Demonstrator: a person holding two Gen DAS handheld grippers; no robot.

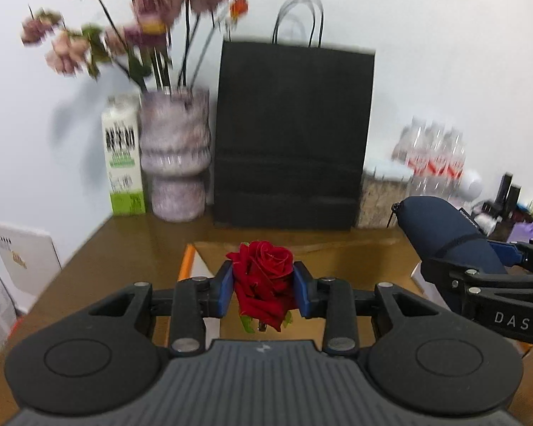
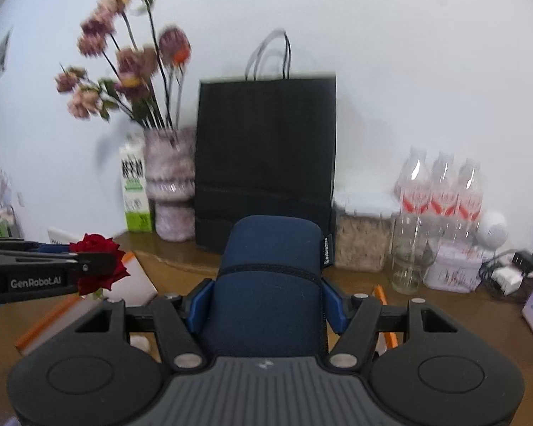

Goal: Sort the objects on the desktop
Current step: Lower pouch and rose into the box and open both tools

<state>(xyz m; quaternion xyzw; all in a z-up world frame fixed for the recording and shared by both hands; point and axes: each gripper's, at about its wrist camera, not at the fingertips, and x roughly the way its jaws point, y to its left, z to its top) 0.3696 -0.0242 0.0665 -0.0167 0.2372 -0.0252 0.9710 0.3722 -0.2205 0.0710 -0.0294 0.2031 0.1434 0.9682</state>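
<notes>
Both tongs, left (image 1: 263, 291) and right (image 2: 266, 301), clamped shut.

Matt black paper bag (image 1: 291, 135), glossy wooden desk (image 1: 124, 248), cloth-like navy pouch (image 2: 270, 284).

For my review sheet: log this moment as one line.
left gripper: shut on red rose | right gripper: shut on navy pouch | both held above desk

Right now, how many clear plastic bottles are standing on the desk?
3 clear bottles with red labels, in a row against the wall right of the black bag: left, middle, right. More may hide behind them.
</notes>
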